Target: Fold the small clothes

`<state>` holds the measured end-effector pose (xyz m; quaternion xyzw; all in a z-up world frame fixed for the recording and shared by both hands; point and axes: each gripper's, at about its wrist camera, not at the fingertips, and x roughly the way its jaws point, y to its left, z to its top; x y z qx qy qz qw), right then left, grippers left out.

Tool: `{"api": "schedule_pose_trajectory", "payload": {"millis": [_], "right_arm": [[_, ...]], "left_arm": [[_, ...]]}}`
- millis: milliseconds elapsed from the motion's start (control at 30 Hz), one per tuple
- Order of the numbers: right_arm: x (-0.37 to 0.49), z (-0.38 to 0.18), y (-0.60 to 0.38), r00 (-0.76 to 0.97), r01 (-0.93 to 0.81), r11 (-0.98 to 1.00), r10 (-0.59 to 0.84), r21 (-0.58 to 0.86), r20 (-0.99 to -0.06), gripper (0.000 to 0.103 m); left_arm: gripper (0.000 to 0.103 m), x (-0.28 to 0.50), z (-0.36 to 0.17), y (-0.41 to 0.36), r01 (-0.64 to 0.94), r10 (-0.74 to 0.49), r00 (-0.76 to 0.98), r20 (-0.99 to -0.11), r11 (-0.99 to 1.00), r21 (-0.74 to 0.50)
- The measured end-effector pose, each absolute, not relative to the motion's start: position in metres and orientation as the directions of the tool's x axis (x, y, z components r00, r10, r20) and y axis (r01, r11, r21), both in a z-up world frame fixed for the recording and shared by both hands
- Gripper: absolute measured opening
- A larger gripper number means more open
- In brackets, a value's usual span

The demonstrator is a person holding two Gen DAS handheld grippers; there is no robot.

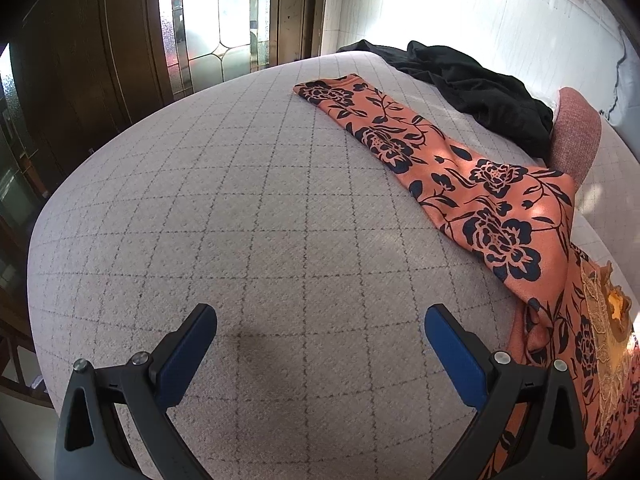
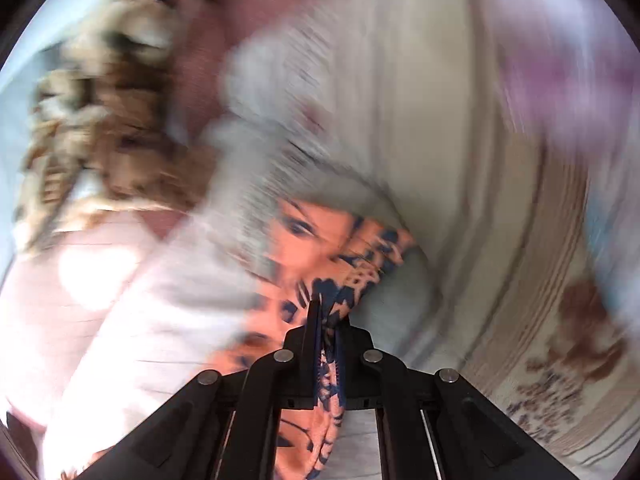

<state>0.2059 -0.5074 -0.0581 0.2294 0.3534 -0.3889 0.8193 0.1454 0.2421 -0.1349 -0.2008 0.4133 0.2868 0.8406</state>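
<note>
- The left hand-held gripper [image 1: 320, 320], black-framed with blue pads [image 1: 188, 360], has its jaws wide apart with nothing between them; it hangs over bare quilted fabric.
- The right hand-held gripper [image 2: 326, 320] has its jaws pressed together, clamped on a bunched fold of the orange garment with a dark navy flower print [image 2: 320, 256]; cloth runs back between the fingers toward the camera.
- In the left wrist view the same orange flower-print garment [image 1: 472, 184] lies stretched across the right part of the bed, one narrow end far up near the middle and the wider part running down past the right jaw at the picture's edge.
- The bed's pale grey quilted cover with a thin dark grid [image 1: 248, 208] carries the garment.
- A crumpled black cloth [image 1: 472, 80] lies at the far edge of the bed, beyond the garment and apart from it.
- A pinkish-red woven cushion [image 1: 576, 136] sits just beside the black cloth.
- The right wrist view is heavily blurred; its surroundings cannot be made out.
</note>
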Motion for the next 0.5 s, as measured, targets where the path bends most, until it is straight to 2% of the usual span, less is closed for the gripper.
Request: {"api": "schedule_pose_trajectory", "payload": {"millis": [100, 267, 367, 500], "right_arm": [[0.229, 0.01, -0.453, 0.591, 0.68, 0.726, -0.46, 0.103, -0.662, 0.005], [0.246, 0.094, -0.291, 0.824, 0.343, 0.923, -0.205, 0.177, -0.528, 0.005], [0.247, 0.096, -0.183, 0.86, 0.126, 0.964, 0.011, 0.234, -0.51, 0.005], [0.252, 0.033, -0.057, 0.784, -0.051, 0.948, 0.233, 0.314, -0.576, 0.008]], "left_arm": [[0.103, 0.138, -0.127, 0.247, -0.656, 0.316, 0.522, -0.792, 0.742, -0.137], [0.103, 0.129, -0.121, 0.256, -0.668, 0.292, 0.549, -0.783, 0.716, -0.201], [0.103, 0.124, -0.118, 0.258, -0.666, 0.292, 0.562, -0.774, 0.714, -0.215], [0.103, 0.12, -0.117, 0.264, -0.669, 0.278, 0.573, -0.771, 0.702, -0.244]]}}
